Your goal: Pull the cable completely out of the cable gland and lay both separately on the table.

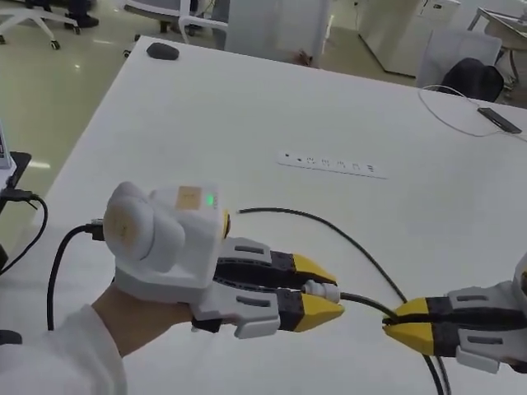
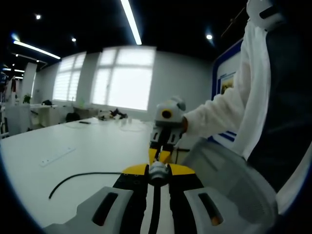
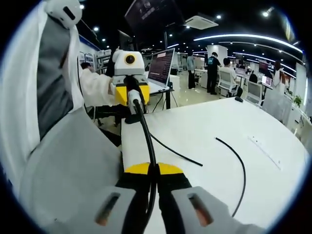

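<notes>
- Head view: a hand [image 1: 136, 317] at the lower left holds the left gripper [image 1: 338, 293], whose yellow jaws are clenched on the white cable gland [image 1: 323, 290].
- The black cable [image 1: 313, 217] leaves the gland toward the right and runs straight into the right gripper [image 1: 392, 319] at the lower right edge, whose jaws are pinched on it.
- Another stretch of the cable lies on the white table [image 1: 247, 107], with its free end near the frame's middle, below a flat white strip [image 1: 331, 164].
- Left gripper view: the left gripper [image 2: 157, 168] rises from the bottom centre, with the cable gland [image 2: 157, 172] clamped between its yellow tips.
- Just above it, the right gripper [image 2: 159, 157] points back at the camera.
- A loose length of cable [image 2: 83, 174] lies on the table [image 2: 58, 141] at the left.
- Right gripper view: the right gripper [image 3: 153, 169] at the bottom centre grasps the cable [image 3: 146, 136].
- From there the cable climbs to the cable gland [image 3: 132, 100], held in the left gripper [image 3: 130, 97] at the upper left.
- More of the cable curves over the table [image 3: 204, 126] at the right.
</notes>
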Motion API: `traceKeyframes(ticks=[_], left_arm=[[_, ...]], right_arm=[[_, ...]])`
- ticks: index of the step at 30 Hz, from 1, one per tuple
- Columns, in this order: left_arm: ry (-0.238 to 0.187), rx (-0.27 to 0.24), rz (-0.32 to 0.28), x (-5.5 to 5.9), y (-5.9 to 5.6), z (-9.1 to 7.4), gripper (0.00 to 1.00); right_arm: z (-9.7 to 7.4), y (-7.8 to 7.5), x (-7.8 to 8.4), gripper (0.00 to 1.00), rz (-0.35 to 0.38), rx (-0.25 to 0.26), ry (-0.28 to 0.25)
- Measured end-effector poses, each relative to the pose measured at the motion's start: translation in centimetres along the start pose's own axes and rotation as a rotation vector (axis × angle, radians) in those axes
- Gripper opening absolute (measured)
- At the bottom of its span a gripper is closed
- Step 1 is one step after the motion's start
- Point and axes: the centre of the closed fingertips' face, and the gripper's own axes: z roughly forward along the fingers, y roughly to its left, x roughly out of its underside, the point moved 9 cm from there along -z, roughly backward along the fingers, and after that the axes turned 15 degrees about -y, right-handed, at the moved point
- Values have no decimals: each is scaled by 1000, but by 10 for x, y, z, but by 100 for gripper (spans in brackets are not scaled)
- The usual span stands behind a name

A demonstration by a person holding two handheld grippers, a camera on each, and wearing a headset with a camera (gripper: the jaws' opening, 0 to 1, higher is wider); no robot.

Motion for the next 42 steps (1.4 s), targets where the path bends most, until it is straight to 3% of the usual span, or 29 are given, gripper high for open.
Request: traceKeyframes(ticks=[11, 16, 21, 27, 30, 32, 36, 38, 42], left_arm=[[-1, 4, -5, 2, 2, 4, 16], [1, 7, -7, 3, 2, 5, 16], [8, 13, -9, 6, 1, 8, 16], [19, 29, -8, 8, -2, 13, 16], [17, 32, -11, 8, -3, 14, 16], [18, 34, -11, 8, -3, 15, 16], [15, 34, -13, 7, -3, 16, 16], [14, 37, -12, 6, -4, 17, 16], [13, 38, -11, 6, -4, 19, 16]], right_arm=[[-3, -2, 0, 7, 48, 35, 19], [1, 0, -13, 16, 32, 15, 10], [13, 4, -33, 21, 1, -33, -41], [33, 16, -54, 20, -51, -133, -73], [40, 20, -57, 19, -64, -153, -77], [42, 21, -55, 18, -78, -163, -53], [42, 21, -54, 13, -77, -164, -58], [42, 20, -52, 6, -83, -163, -50], [41, 19, -51, 4, -70, -161, -52]])
